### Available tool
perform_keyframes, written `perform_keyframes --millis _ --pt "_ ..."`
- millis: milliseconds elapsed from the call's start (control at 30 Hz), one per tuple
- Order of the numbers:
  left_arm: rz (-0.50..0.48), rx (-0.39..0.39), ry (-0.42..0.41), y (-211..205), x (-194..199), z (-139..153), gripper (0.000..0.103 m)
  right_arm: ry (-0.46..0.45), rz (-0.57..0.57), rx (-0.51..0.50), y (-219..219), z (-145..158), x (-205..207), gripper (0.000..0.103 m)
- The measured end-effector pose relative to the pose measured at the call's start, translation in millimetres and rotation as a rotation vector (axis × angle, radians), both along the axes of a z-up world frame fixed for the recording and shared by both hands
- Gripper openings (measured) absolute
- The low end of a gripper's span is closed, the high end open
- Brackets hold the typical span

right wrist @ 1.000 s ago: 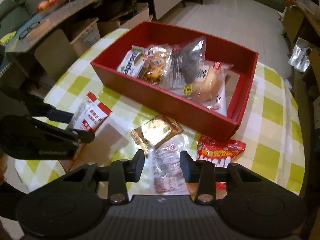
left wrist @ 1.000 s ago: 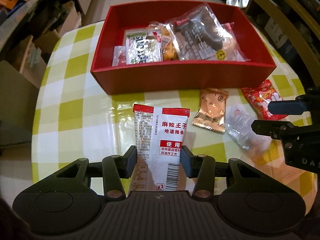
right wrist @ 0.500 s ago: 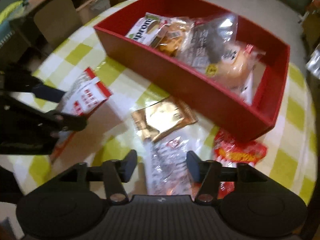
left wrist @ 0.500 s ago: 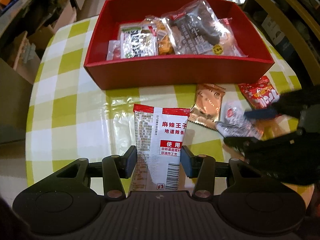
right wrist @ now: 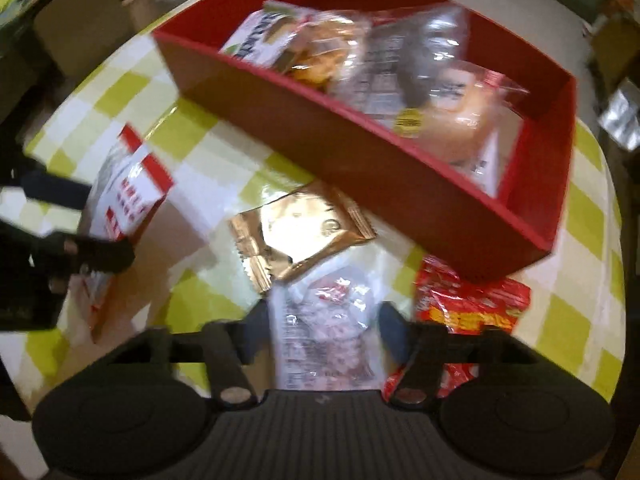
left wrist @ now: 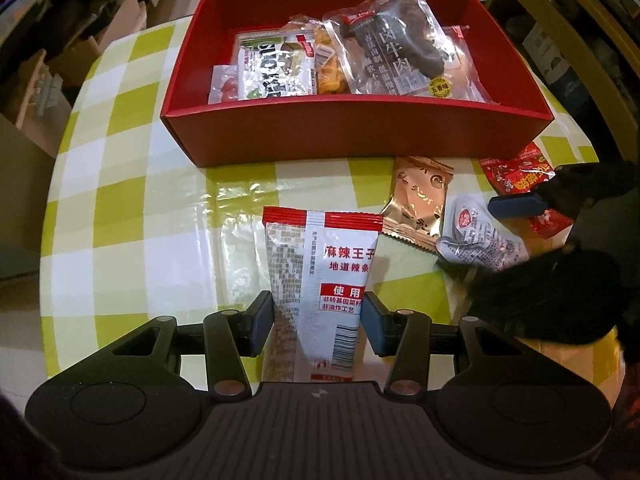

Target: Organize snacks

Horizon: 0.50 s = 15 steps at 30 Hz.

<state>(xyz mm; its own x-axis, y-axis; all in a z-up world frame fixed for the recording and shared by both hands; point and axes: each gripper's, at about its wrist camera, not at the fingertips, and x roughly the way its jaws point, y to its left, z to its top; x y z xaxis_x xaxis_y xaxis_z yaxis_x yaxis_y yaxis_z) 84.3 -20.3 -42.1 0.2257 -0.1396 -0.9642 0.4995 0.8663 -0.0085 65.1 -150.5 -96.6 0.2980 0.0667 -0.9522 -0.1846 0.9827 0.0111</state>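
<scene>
Bare cloth [left wrist: 132, 216] left of the box [left wrist: 360, 136] of packets; left gripper [left wrist: 318, 316] clamped on white sachet [left wrist: 320, 280], right gripper [right wrist: 322, 332] part-open astride clear packet [right wrist: 324, 332], grip unclear.

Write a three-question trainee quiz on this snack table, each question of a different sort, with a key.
1. True or false: the gold packet lies inside the red box.
2. Multiple choice: which packet sits between the fingers of the left gripper? A) the white packet with red ends B) the red packet C) the beef packet
3. Fill in: the clear wrapped snack between the fingers of the right gripper lies on the ____ tablecloth.

Key: 1 false, it lies on the cloth in front of the box; 2 A; 3 green and white checked.
</scene>
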Motion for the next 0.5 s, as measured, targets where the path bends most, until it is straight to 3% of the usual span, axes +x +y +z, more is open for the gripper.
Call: perform_keyframes --millis 200,500 --pt "-0.001 -0.001 -0.009 -0.6 -0.1 2.1 0.055 0.022 -0.023 0.006 -12.5 4.0 -13.4 0.062" --pt "0.007 -0.023 -0.036 -4.8 -0.8 12.2 0.054 -0.104 -0.08 0.083 -25.8 48.5 -19.6 0.062"
